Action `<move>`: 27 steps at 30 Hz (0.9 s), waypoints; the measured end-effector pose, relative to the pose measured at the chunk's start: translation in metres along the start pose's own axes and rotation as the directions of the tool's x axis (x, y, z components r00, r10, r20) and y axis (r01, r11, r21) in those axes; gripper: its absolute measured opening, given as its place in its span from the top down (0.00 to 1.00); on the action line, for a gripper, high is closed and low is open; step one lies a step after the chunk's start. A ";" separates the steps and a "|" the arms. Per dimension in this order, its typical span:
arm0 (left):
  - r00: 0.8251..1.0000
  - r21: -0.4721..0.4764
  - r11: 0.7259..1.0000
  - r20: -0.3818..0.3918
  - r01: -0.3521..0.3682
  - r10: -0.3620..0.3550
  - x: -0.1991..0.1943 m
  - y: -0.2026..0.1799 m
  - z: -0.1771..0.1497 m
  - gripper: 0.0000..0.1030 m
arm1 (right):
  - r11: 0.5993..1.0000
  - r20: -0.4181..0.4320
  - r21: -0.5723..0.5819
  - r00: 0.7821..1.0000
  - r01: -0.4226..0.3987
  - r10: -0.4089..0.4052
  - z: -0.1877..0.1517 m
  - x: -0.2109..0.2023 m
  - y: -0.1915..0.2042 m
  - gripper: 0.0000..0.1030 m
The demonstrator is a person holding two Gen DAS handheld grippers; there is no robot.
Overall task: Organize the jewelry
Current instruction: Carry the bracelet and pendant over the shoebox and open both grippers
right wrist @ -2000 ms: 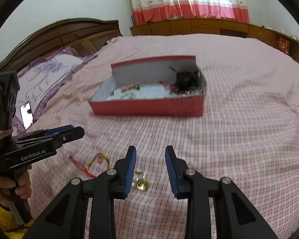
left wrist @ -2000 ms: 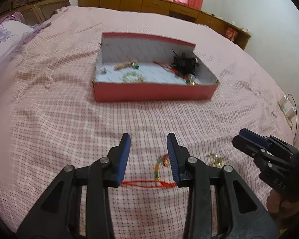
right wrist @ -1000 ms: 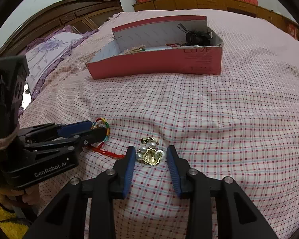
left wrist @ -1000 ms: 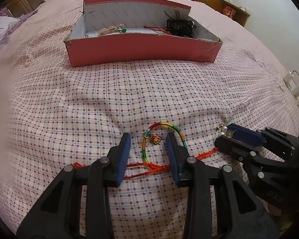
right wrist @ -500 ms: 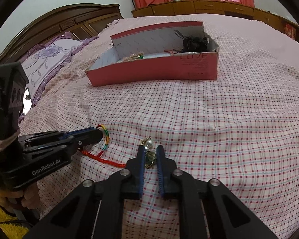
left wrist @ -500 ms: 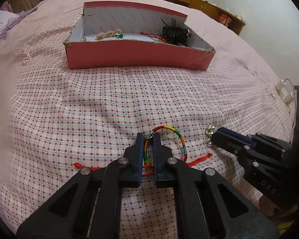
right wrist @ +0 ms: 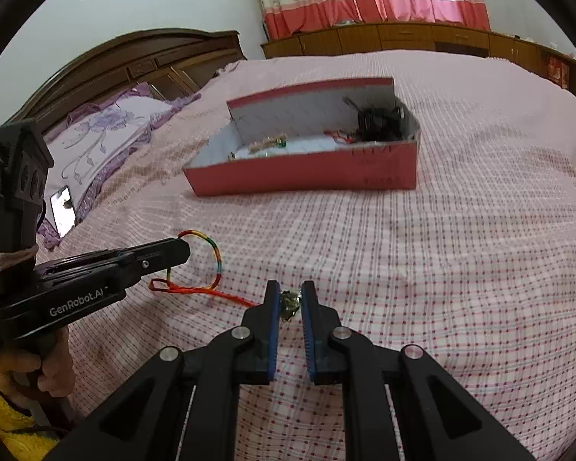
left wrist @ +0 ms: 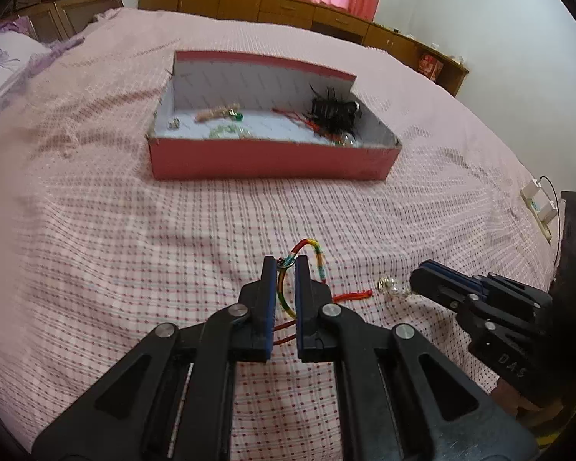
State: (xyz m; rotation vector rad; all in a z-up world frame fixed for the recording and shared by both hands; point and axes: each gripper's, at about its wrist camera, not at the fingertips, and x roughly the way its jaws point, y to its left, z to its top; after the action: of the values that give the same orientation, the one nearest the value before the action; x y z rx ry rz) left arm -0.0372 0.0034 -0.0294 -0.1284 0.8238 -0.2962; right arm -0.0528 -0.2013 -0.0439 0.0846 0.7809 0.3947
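The rainbow braided bracelet (left wrist: pixel 318 259) is pinched at its small ring between the left tongs (left wrist: pixel 286 265), its loop arching forward and its red cord tails (right wrist: pixel 196 289) trailing down to the bedspread (left wrist: pixel 134 249). A second ago those tongs stood spread around it as it lay flat; half a second ago they had closed, and now the loop is raised off the cloth. Just beside it, the right tongs (right wrist: pixel 290 295) are clenched on the gold pearl brooch (right wrist: pixel 290 302), which likewise lay between spread fingers a second ago. Seen from the left wrist, pearls (left wrist: pixel 391 286) dangle from the tips above the bed.

Both pieces are therefore secured and lifted, so the picking stage looks finished. The red box (left wrist: pixel 272 161), well apart up the bed, sits open and already contains a black hair ornament (left wrist: pixel 332 109), a green-stoned piece (left wrist: pixel 220 114) and other small items. Carrying both pieces there appears to be the remaining step, with the dragging cord the likeliest snag.
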 end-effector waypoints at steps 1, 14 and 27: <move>1.000 -0.002 1.000 0.009 -0.002 0.002 -0.003 0.001 0.002 1.00 | 1.000 0.008 -0.001 1.000 -0.003 0.003 0.002 -0.002 0.001 0.88; 0.992 -0.005 1.000 0.125 -0.030 0.030 -0.017 0.007 0.031 1.00 | 1.000 0.116 -0.020 0.993 0.001 0.001 0.035 -0.023 0.003 0.88; 0.965 0.019 0.999 0.260 -0.045 0.039 -0.029 0.007 0.075 1.00 | 0.998 0.205 -0.066 0.979 -0.003 0.016 0.081 -0.022 0.013 0.88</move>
State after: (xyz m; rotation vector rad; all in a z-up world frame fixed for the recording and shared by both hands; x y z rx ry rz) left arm 0.0015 0.0192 0.0401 -0.1235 0.5615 -0.2431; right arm -0.0139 -0.1919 0.0309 0.0664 0.5636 0.4133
